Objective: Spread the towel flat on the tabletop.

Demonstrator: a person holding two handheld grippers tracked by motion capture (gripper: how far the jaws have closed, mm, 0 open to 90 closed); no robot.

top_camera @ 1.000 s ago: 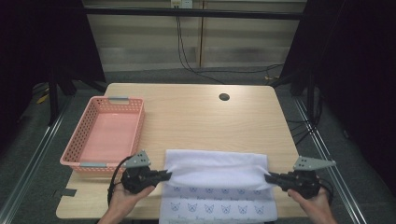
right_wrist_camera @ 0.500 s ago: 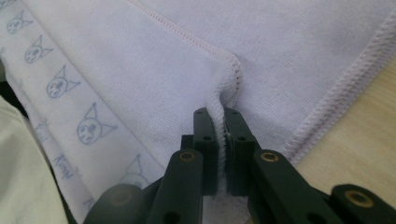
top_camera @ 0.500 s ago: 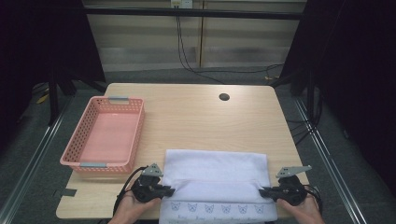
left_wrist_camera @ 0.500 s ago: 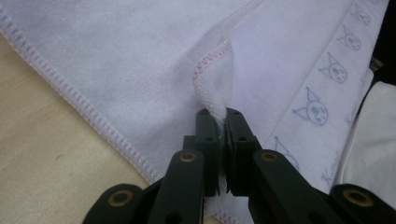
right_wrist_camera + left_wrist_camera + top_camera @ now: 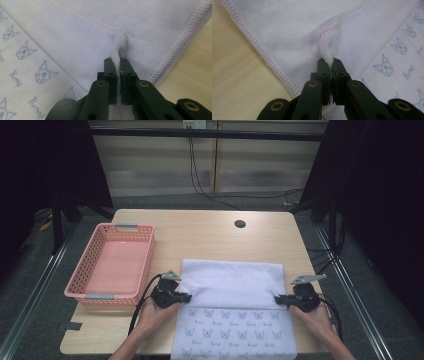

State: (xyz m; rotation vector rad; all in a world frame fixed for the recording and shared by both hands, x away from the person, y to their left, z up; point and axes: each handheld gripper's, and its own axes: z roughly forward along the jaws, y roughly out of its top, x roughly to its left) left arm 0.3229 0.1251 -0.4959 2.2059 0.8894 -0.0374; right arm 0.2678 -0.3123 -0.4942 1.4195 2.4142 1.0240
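- Your left tool (image 5: 186, 296) is clamped on a pinch of the towel's (image 5: 235, 295) stitched hem, and in the left gripper view (image 5: 329, 60) the fabric bunches up between the closed jaws.
- Your right tool (image 5: 278, 299) grips the hem on the opposite side the same way; the right gripper view (image 5: 117, 60) shows a thin ridge of cloth caught between its jaws.
- The towel lies on the counter (image 5: 200, 230) in front of you, its far part folded toward you over the printed part, and the near edge hangs off the counter's front.
- Each pinch looks shallow, so a sharp tug could likely pull the hem free on one side.
- If one hand travels faster, the fold would probably land skewed.
- The pink basket (image 5: 111, 262) sits just left of your left tool; a wide swing could knock it.
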